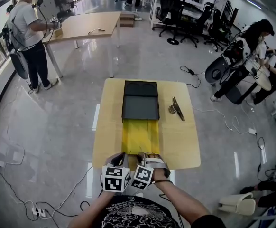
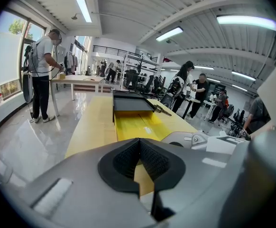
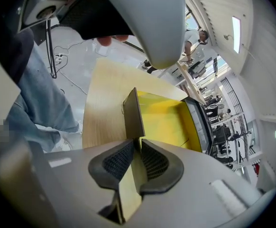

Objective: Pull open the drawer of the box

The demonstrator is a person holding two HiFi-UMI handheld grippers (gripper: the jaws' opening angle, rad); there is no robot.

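A dark flat box (image 1: 140, 101) lies on the wooden table (image 1: 183, 141), and its yellow drawer (image 1: 140, 136) is pulled out towards me. Both grippers sit side by side at the drawer's near end. My right gripper (image 3: 137, 144) is shut on the drawer's upright front wall (image 3: 133, 115); the yellow drawer floor (image 3: 166, 120) and the box (image 3: 202, 125) lie beyond it. My left gripper (image 2: 139, 141) looks down the length of the drawer (image 2: 135, 125) to the box (image 2: 131, 103), its pads closed on a thin tan strip of the drawer front. In the head view the left gripper (image 1: 120, 158) and right gripper (image 1: 141, 156) almost touch.
A small metal tool (image 1: 177, 108) lies on the table to the right of the box. A person stands at another table (image 1: 88, 25) at the far left, and others sit at the right. Cables (image 1: 43, 208) trail over the floor near me.
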